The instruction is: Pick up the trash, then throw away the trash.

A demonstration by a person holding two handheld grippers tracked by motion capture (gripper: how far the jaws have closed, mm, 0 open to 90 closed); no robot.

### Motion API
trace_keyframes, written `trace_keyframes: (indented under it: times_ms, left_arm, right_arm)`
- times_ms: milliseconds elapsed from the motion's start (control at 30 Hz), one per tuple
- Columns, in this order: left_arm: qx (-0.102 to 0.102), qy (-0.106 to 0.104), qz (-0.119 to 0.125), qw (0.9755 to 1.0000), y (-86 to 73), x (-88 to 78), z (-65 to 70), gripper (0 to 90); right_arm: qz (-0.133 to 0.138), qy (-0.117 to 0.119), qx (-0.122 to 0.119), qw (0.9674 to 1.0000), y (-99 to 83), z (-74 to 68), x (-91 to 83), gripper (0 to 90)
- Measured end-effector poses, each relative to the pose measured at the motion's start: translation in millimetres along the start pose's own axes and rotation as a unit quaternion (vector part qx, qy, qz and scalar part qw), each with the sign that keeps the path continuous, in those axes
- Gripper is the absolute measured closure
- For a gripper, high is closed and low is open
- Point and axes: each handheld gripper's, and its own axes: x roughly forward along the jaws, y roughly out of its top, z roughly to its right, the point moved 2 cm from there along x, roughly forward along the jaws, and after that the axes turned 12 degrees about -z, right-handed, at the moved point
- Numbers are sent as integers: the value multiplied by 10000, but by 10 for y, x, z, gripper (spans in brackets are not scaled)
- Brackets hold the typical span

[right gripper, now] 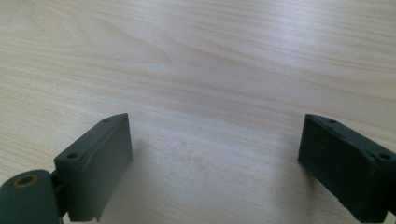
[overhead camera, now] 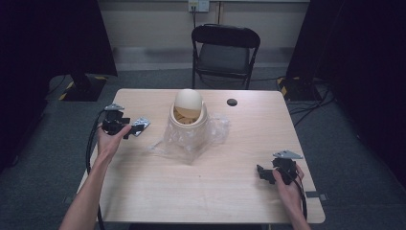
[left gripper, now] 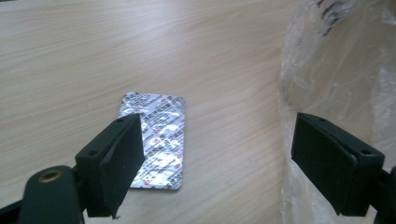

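A silver blister pack with red print lies flat on the wooden table, by the left edge in the high view. My left gripper hovers just over it, open; one jaw covers the pack's near corner and nothing is pinched. A beige container with a domed lid stands mid-table on a crumpled clear plastic bag, whose edge shows beside my other jaw. My right gripper rests low near the table's right front, open over bare wood.
A small black round disc sits on the table behind the container. A black folding chair stands beyond the far edge. Dark curtains flank both sides. Cables trail from each gripper off the table's sides.
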Motion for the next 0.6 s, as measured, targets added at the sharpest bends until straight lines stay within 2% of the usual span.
trace_keyframes:
  times_ms: [100, 133, 367, 400, 433, 500, 567, 600]
  left_arm:
    - [-59, -34, 18, 10000, -19, 40, -56, 186]
    - [-24, 31, -55, 10000, -33, 84, -95, 186]
    - [-57, 27, -235, 9997, -82, 263, -197, 189]
    - [-77, 118, -236, 9996, -82, 324, -207, 191]
    - [-77, 118, -236, 9996, -82, 324, -207, 194]
    - [-34, 193, -233, 9995, -80, 366, -231, 195]
    - [55, 377, -222, 9990, -81, 409, -254, 203]
    - [53, 383, -224, 9990, -83, 432, -270, 203]
  right_arm:
    - [-1, 3, 1, 10000, 0, 0, 0, 91]
    - [-5, 6, -1, 10000, 0, 0, 0, 91]
    - [-5, 8, 0, 10000, 0, 0, 0, 90]
    - [-5, 6, -1, 10000, 0, 0, 0, 91]
    - [-5, 6, -1, 10000, 0, 0, 0, 91]
    - [-6, 7, -1, 10000, 0, 0, 0, 90]
    - [-5, 8, -1, 10000, 0, 1, 0, 90]
    - [-5, 8, 0, 10000, 0, 0, 0, 90]
